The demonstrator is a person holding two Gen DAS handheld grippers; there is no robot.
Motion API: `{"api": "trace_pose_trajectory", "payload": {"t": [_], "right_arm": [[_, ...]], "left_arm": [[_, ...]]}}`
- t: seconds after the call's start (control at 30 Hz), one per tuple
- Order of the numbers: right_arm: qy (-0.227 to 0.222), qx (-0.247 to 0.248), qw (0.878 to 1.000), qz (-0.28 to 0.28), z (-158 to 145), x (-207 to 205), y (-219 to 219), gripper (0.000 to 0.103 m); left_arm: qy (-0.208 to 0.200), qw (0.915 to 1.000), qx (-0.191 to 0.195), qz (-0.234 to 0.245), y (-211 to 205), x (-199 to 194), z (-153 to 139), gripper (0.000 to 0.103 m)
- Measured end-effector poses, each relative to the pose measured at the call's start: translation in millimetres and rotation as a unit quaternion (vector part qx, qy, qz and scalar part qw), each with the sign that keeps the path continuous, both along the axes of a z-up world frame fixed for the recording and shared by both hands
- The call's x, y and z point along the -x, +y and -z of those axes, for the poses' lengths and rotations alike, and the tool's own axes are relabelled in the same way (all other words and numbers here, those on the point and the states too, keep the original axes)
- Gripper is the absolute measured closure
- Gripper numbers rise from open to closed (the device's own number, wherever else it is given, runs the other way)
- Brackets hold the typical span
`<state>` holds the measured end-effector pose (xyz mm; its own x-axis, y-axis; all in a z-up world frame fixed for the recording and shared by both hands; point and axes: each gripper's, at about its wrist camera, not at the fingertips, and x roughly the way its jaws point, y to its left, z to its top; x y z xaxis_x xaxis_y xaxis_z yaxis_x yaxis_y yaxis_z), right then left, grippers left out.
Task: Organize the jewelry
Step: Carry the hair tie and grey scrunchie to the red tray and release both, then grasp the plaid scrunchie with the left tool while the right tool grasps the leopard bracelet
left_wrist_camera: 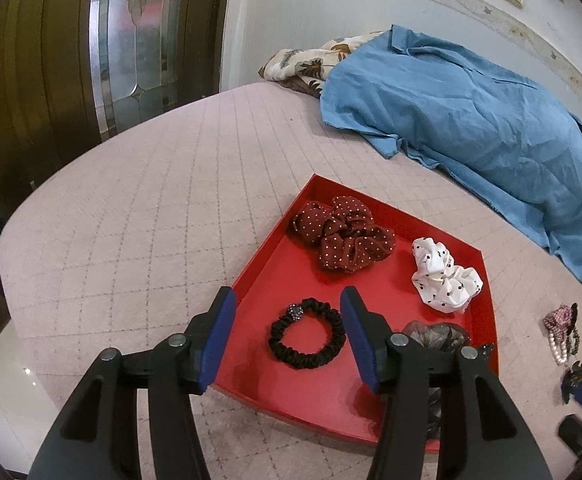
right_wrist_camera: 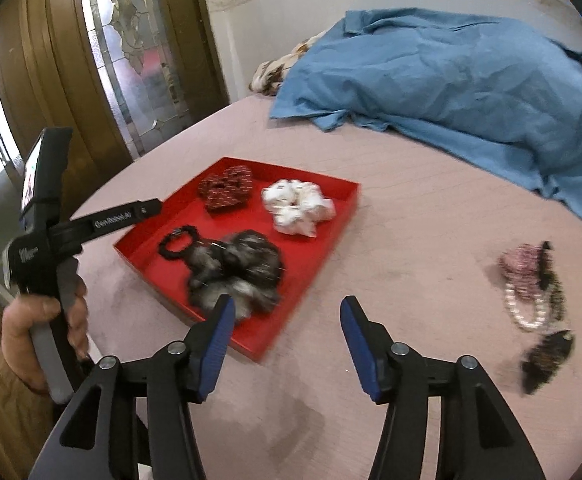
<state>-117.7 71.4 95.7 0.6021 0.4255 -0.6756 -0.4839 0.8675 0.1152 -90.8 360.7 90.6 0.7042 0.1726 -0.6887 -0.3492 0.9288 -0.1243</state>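
With your right gripper (right_wrist_camera: 287, 340) spread empty, reach lower right for the pearl bracelet (right_wrist_camera: 525, 314); your left gripper (left_wrist_camera: 287, 340) gapes empty over the red tray (left_wrist_camera: 275, 260).

bed (right_wrist_camera: 391, 240) open right of tray (right_wrist_camera: 311, 256) | blue cloth (right_wrist_camera: 451, 80) blocks far side

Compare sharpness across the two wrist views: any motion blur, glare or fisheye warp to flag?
Left wrist view: sharp; the black hair tie and red tray rim are crisp, though the bed edge bows from fisheye warp. Right wrist view: motion-smeared; the grey scrunchie and pearl bracelet streak, while the right gripper itself stays sharp. No strong glare on the items in either view.
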Motion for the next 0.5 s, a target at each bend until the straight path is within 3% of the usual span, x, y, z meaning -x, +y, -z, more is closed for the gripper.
{"api": "trace_pose_trajectory", "payload": {"t": [0.37,0.5], "right_arm": [[0.003,0.029,0.994,0.106,6.9,27.1,-116.4,0.039],[0.014,0.016,0.986,0.163,8.5,29.5,-168.0,0.039]], "left_arm": [[-0.018,0.9978,-0.059,0.025,-37.5,12.7,-8.6,0.048],[-0.039,0.9935,-0.093,0.054,-61.4,25.4,-15.3,0.041]]}}
